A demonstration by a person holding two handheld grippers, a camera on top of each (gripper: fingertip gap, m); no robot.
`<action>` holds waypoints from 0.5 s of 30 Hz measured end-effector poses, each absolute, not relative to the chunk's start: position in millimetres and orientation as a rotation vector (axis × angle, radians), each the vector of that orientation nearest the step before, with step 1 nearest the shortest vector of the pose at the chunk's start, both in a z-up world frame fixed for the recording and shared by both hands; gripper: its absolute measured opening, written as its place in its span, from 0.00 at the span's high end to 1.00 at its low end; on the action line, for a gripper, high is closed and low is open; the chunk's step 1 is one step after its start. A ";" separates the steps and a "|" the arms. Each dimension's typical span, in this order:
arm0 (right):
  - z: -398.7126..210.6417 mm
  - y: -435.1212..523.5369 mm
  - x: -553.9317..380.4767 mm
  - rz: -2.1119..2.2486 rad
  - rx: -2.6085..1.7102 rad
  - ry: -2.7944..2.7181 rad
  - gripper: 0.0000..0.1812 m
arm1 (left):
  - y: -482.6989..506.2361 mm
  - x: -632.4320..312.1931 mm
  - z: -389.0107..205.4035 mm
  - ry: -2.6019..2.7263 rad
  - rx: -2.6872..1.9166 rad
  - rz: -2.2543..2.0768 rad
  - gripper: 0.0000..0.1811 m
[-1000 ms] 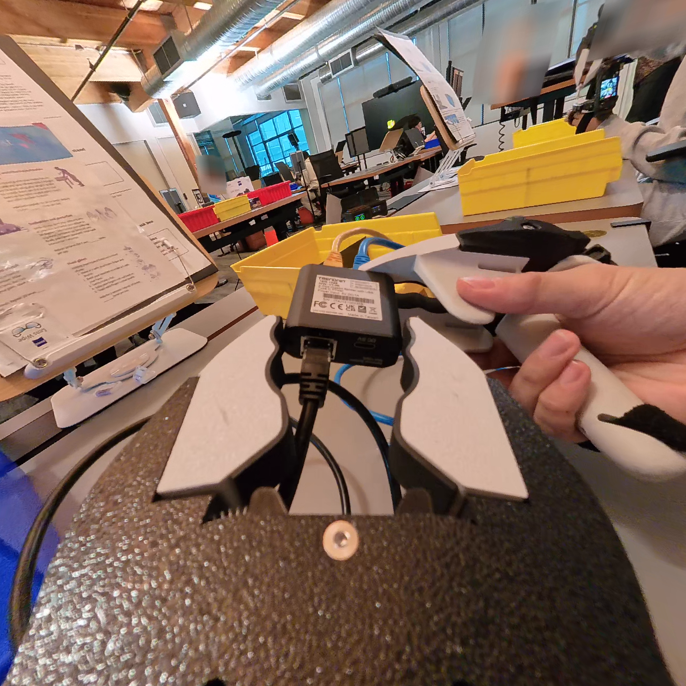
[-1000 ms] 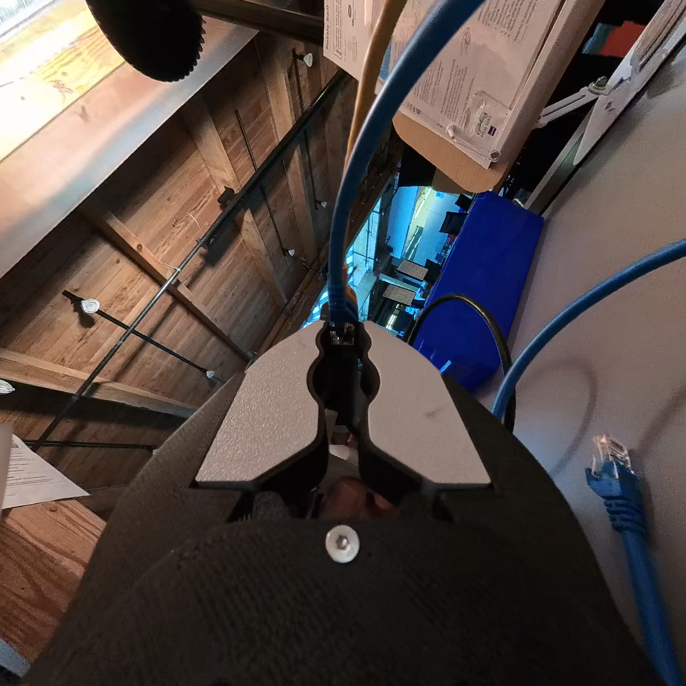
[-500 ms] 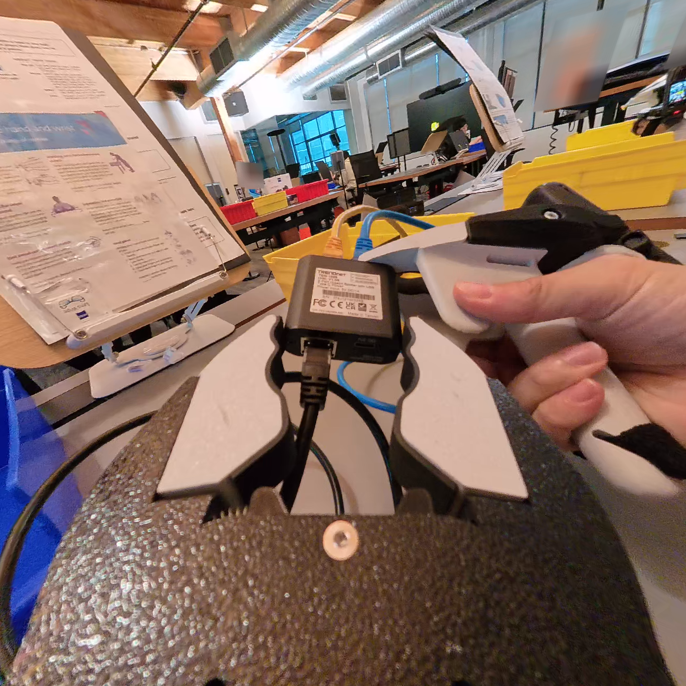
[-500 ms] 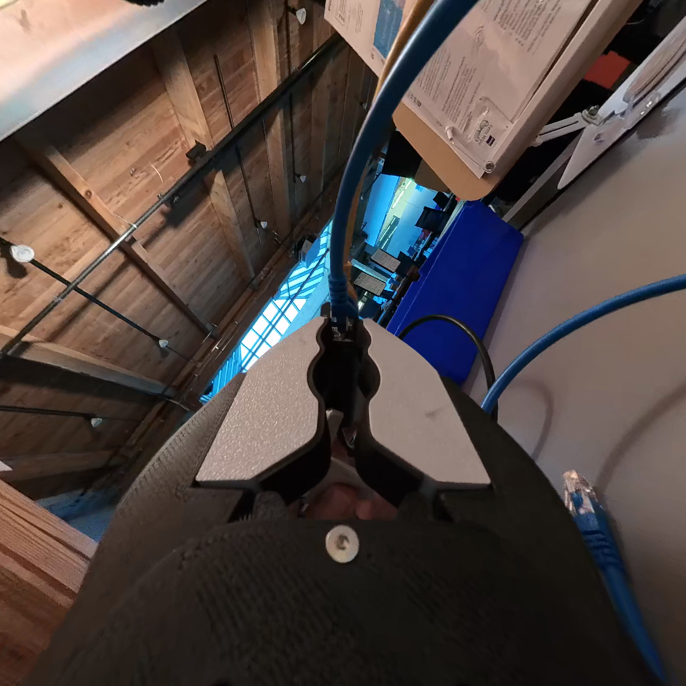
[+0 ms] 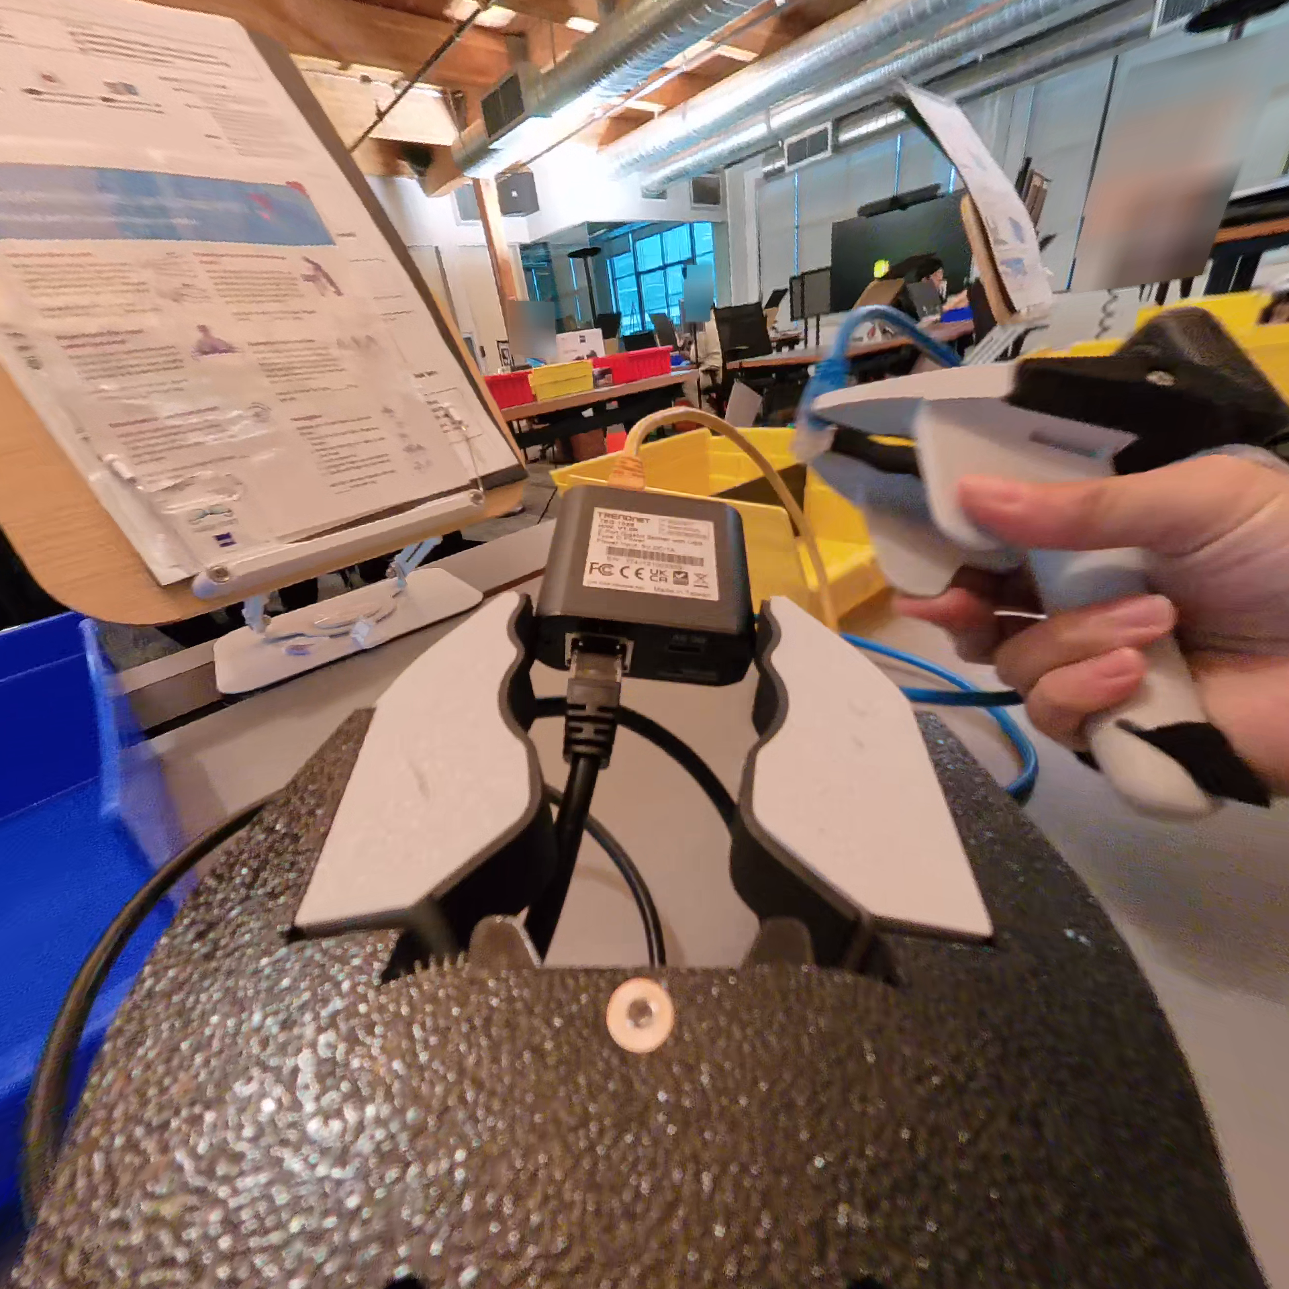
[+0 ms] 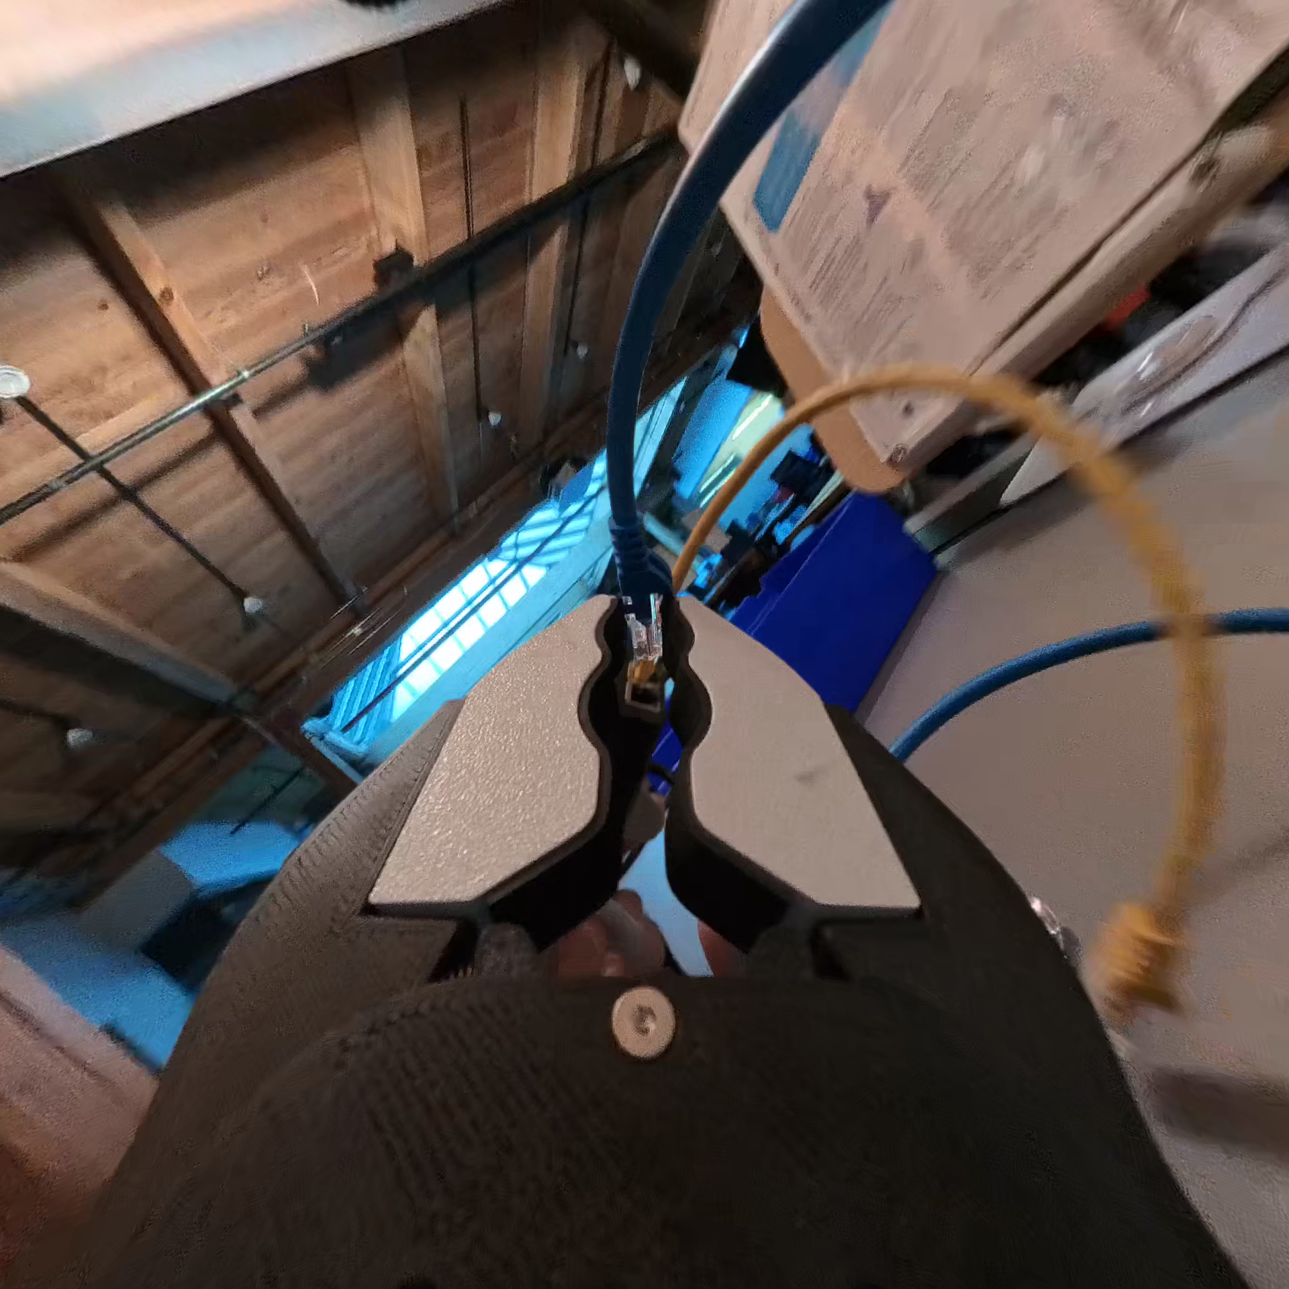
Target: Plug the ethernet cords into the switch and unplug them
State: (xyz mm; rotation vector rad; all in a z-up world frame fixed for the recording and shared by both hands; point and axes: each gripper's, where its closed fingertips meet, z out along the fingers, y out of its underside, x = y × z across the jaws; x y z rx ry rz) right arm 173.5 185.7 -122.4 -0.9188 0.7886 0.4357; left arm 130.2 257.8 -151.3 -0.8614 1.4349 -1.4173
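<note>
My left gripper (image 5: 645, 617) is shut on the black switch (image 5: 649, 558) and holds it above the table. A black cord (image 5: 593, 683) is plugged into the switch's near port. An orange cord (image 5: 631, 474) is plugged into its far side. My right gripper (image 5: 819, 436), held by a hand (image 5: 1116, 593), is up and to the right of the switch. It is shut on the blue cord's plug (image 5: 826, 380), which is out of the switch. In the right wrist view the right gripper (image 6: 645, 621) pinches that clear-tipped blue plug (image 6: 645, 628). The orange cord's free plug (image 6: 1137, 955) dangles at the right.
A tilted document stand (image 5: 209, 314) is at the left, with a blue bin (image 5: 56, 802) below it. A yellow bin (image 5: 788, 502) sits behind the switch. The rest of the blue cord (image 5: 976, 697) lies on the grey table (image 5: 1151, 907). Left tips to right tips: about 9 cm.
My right gripper has pulled the blue plug out of the switch's far side and moved up and to the right. The left gripper still holds the switch.
</note>
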 end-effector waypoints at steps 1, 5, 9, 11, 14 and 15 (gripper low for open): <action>-117.2 177.6 174.8 0.410 -0.905 0.780 0.94 | 264.0 129.2 -148.0 1.416 -0.864 -1.433 0.67; -113.3 171.7 168.3 0.403 -1.115 0.708 0.94 | 286.5 123.8 -136.7 1.366 -0.878 -1.427 0.67; -95.9 164.8 164.3 0.359 -1.377 0.559 0.93 | 297.3 118.8 -127.2 1.339 -0.865 -1.442 0.67; -82.4 157.5 169.3 0.297 -1.503 0.490 0.94 | 301.2 117.6 -125.6 1.329 -0.867 -1.448 0.67; -60.0 146.8 179.2 0.245 -1.640 0.393 0.93 | 305.2 116.6 -124.1 1.315 -0.870 -1.459 0.67; -52.7 142.3 186.0 0.224 -1.668 0.384 0.93 | 306.5 116.5 -123.8 1.311 -0.874 -1.462 0.67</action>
